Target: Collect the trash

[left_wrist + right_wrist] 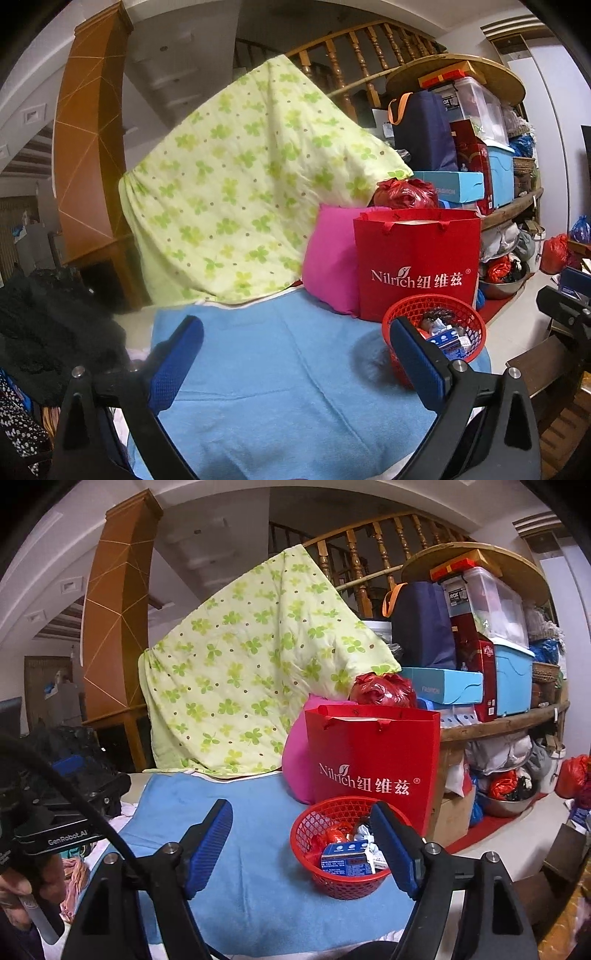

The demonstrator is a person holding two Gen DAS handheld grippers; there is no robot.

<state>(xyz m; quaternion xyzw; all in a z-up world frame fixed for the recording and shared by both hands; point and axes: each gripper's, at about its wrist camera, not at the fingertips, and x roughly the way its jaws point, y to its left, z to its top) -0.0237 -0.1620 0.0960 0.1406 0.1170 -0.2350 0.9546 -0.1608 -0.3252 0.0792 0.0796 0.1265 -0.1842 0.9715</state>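
Observation:
A red mesh basket (332, 860) stands on the blue towel (258, 849), in front of a red paper bag (373, 760). It holds trash: a blue and white carton (347, 858), red wrapping and crumpled paper. My right gripper (303, 843) is open above the towel with nothing between its fingers; its right finger (391, 845) overlaps the basket's rim in the picture. In the left wrist view the basket (461, 325) sits at the right, partly behind the right finger (417, 362) of my left gripper (295, 350), which stands wide open and empty.
A green clover quilt (240, 184) drapes over the stair railing behind. A pink pillow (332, 258) leans beside the red bag. Boxes and bins (480, 646) crowd a wooden shelf at right. Dark clothes (48, 314) lie at left. A hand (22, 886) holds the other device.

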